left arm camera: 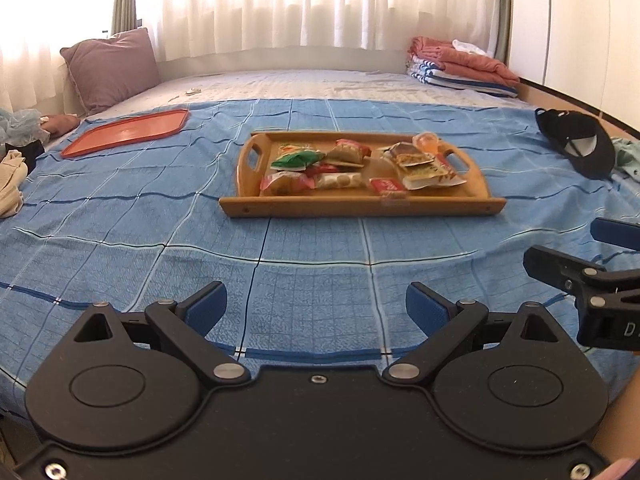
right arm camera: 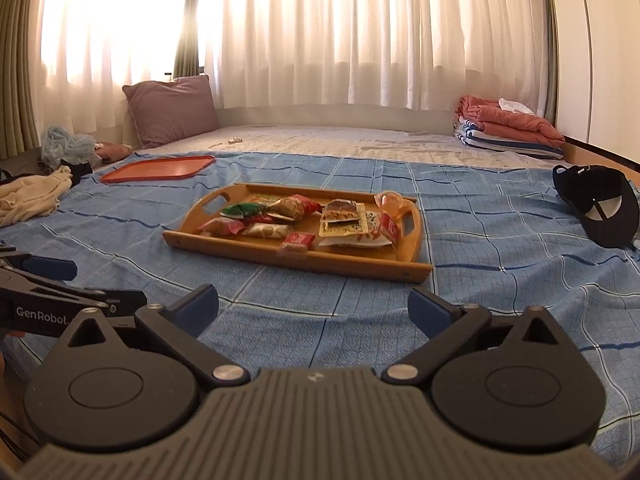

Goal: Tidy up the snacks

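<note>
Both tongs hung low over the blue checked bedspread [left arm camera: 120, 216]: left gripper [left arm camera: 316, 308] and right gripper [right arm camera: 314, 308] each spread wide, nothing held. Further in, mid-bed, wooden tray [left arm camera: 360, 205] carried the snack packets [left arm camera: 344, 168], loosely piled. Orange tray [left arm camera: 126, 132] lay beyond, left, well apart. Black cap [left arm camera: 580, 144] off right. Purple pillow [left arm camera: 112, 66] by the curtains.

You face a bed [left arm camera: 320, 240] under a blue checked cover; on it lie a wooden tray [left arm camera: 360, 205], a red tray [left arm camera: 126, 132], a black cap [left arm camera: 580, 144], a pillow [left arm camera: 112, 68], folded blankets [left arm camera: 464, 66] and loose clothes [right arm camera: 32, 192]
</note>
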`<state>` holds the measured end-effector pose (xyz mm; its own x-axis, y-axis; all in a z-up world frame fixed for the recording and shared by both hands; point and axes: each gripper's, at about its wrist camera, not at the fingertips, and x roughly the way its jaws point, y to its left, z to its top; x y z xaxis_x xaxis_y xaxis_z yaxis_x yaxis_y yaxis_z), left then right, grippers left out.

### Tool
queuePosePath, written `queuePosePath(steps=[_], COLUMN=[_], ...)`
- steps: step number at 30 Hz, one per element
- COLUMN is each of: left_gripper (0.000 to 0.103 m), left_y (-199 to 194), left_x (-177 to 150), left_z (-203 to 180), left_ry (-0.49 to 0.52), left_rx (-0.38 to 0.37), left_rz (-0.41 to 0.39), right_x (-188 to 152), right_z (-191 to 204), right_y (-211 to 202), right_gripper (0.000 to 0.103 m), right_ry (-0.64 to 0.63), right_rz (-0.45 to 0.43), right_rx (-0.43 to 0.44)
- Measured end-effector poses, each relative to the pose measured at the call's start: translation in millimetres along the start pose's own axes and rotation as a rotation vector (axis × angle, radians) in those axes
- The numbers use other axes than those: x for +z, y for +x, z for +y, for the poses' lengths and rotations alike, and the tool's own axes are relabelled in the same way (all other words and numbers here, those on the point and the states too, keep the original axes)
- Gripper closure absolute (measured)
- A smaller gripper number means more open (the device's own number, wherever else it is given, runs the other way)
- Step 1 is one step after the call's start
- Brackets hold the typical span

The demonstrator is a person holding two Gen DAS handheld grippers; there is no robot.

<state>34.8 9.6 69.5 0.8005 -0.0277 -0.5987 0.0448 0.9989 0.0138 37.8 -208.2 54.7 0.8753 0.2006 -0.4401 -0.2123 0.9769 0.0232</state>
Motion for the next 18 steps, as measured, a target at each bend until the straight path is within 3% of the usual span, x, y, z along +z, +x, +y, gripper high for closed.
queuePosePath(steps=[18], left_gripper=[0.007], left_y=[78.9], left_x=[-26.4], left_z=[5.7], left_ry=[-0.024], left_rx=[0.041], left_rz=[0.072], right_x=[-41.0], right_z=[0.6], right_y=[50.1], right_gripper=[0.000], right_ry=[0.009], right_rz=[0.047], right_rx=[-0.059])
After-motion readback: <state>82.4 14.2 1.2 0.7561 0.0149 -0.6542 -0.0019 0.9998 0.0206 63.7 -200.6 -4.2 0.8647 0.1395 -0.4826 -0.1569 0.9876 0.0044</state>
